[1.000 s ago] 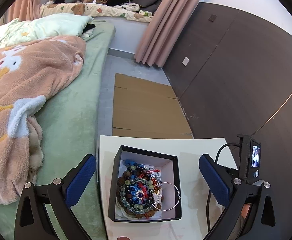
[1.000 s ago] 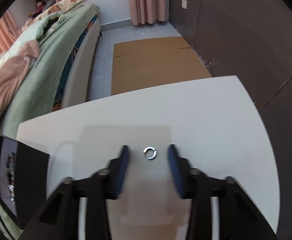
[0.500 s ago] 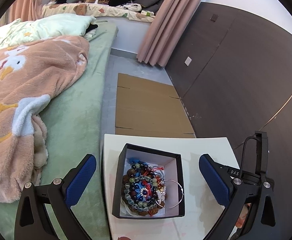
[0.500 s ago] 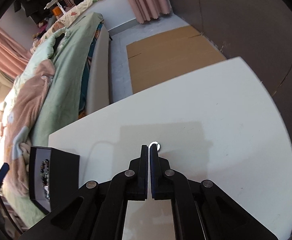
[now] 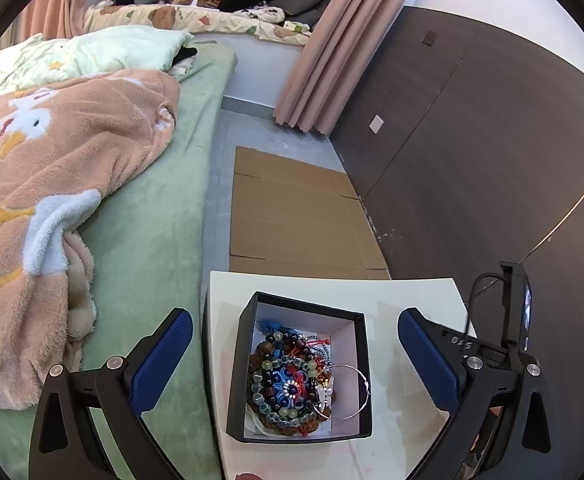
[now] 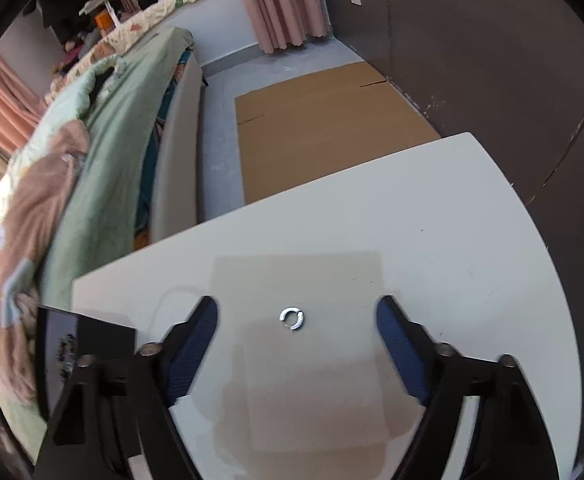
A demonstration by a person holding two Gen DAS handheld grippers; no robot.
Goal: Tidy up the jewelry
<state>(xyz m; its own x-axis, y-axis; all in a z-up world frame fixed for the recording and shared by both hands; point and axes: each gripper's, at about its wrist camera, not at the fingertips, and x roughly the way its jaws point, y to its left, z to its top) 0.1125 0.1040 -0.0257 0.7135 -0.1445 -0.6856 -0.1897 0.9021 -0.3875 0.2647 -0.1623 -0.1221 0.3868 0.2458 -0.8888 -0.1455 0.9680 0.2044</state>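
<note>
While the right gripper [image 6: 296, 334] spreads its fingers around the untouched ring [image 6: 291, 318]; left gripper [image 5: 295, 346] fingers wide, empty.

Left tool [image 5: 294, 354] and right tool [image 6: 296, 334]: black angular frames, silver screw heads, blue textured finger pads [image 5: 163, 355]; black cable on right unit.
</note>
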